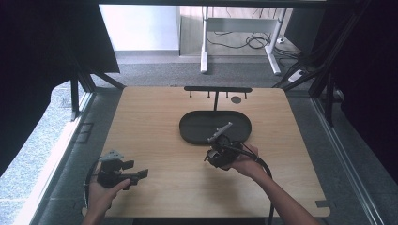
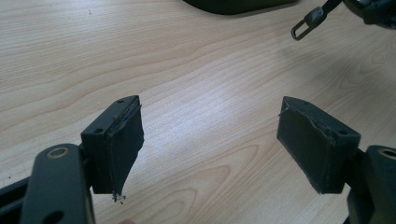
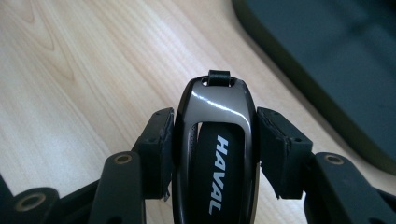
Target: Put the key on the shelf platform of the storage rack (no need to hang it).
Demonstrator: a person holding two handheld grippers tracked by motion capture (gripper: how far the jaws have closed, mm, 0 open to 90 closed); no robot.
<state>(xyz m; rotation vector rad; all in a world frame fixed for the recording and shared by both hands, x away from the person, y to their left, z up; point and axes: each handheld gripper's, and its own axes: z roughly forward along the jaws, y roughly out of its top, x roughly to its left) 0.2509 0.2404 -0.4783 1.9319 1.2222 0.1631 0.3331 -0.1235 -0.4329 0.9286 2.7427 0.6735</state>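
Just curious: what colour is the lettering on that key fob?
White, on the black key fob pinched in the right claw; clearest in the right gripper view.

The wooden table (image 1: 155, 140) lies bare across its left half and along the near edge, open for passing. At centre an oval black tray (image 1: 197, 123) blocks the way, with a black rack (image 1: 217, 89) upright just behind it. The right gripper (image 3: 215, 135), clamping a key fob (image 3: 215, 154), sits just beside the tray's near rim, and the wide-jawed left gripper (image 2: 210, 140) hovers over bare wood
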